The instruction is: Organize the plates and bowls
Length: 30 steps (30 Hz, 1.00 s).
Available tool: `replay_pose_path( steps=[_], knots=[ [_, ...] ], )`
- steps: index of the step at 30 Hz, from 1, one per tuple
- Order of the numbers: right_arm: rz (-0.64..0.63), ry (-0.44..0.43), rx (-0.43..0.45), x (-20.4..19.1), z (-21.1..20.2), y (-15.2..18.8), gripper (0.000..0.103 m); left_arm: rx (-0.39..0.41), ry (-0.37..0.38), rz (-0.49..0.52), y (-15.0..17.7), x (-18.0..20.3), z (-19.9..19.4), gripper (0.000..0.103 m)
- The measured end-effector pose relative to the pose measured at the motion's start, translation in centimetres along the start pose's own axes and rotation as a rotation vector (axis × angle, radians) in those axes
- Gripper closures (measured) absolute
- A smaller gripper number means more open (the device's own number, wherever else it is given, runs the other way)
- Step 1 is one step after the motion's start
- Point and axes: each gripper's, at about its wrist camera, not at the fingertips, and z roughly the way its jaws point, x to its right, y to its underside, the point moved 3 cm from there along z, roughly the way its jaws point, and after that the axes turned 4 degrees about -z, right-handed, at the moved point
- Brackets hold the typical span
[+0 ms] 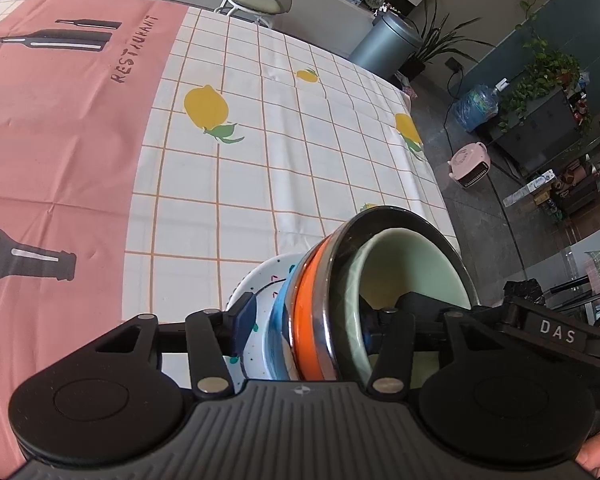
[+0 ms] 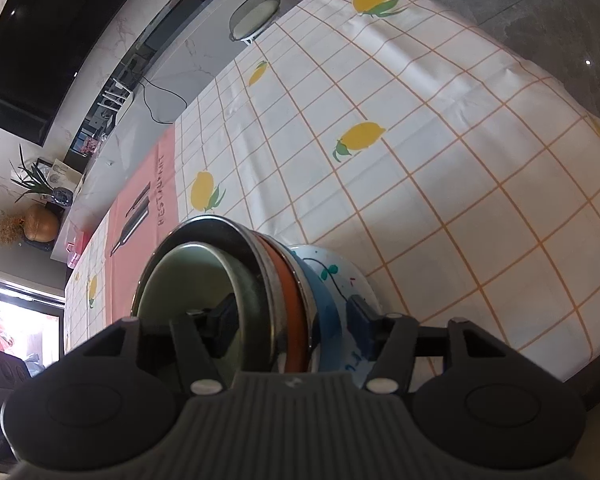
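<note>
A nested stack of dishes is held between both grippers: a pale green bowl [image 1: 412,264] inside a steel bowl [image 1: 332,280], then an orange one [image 1: 306,320], a blue one [image 1: 278,320] and a white patterned plate [image 1: 260,280] beneath. My left gripper [image 1: 304,324] is shut on the stack's rim, one finger under the plate, one inside the green bowl. My right gripper [image 2: 290,328] is shut on the opposite rim of the same stack [image 2: 284,280]. The stack appears lifted above the table.
The table is covered by a white checked cloth with lemons [image 1: 260,160] and a pink panel with bottles [image 1: 60,140]. The table's edge [image 1: 432,168] lies right; beyond are floor, a bin [image 1: 384,44], a stool [image 1: 256,0] and plants.
</note>
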Motion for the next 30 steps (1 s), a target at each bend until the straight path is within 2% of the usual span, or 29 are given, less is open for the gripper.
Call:
replay_pose_path(
  steps=[1,6,11,15,17,20,22,24,26,28,30],
  knots=[
    [-0.005,0.008,0.005,0.0,-0.1,0.0,0.034,0.004,-0.005,0.001,0.0,-0.1,-0.1,0.036],
    [-0.003,0.022,0.021,0.1,-0.7,-0.1,0.029,0.036,0.020,-0.017,-0.5,-0.4,-1.8,0.030],
    [-0.036,0.022,0.064,-1.0,-2.6,-0.1,0.028,0.161,-0.020,0.074,-0.9,0.7,-5.2,0.029],
    [-0.131,0.054,0.193,-3.3,-5.7,0.2,0.027,0.310,-0.107,0.200,-0.2,1.8,-8.6,0.028],
    [-0.205,0.068,0.267,-5.0,-7.6,0.6,0.022,0.371,-0.149,0.270,0.3,2.4,-10.2,0.028],
    [-0.314,0.080,0.359,-7.6,-10.0,1.5,0.021,0.443,-0.219,0.353,1.0,3.3,-12.8,0.028],
    [-0.386,0.102,0.429,-9.4,-11.8,2.4,0.019,0.484,-0.242,0.359,1.3,3.4,-14.4,0.028],
    [-0.452,0.142,0.509,-11.0,-13.5,3.4,0.011,0.522,-0.256,0.362,1.5,3.4,-16.3,0.026],
    [-0.503,0.167,0.570,-12.2,-14.9,4.7,0.009,0.556,-0.271,0.369,1.8,3.6,-17.8,0.025],
    [-0.523,0.181,0.596,-12.9,-15.9,5.8,0.002,0.609,-0.291,0.374,2.4,3.7,-19.7,0.024],
    [-0.523,0.172,0.613,-13.2,-16.8,7.0,0.003,0.679,-0.304,0.378,3.2,3.8,-21.6,0.021]
  ],
)
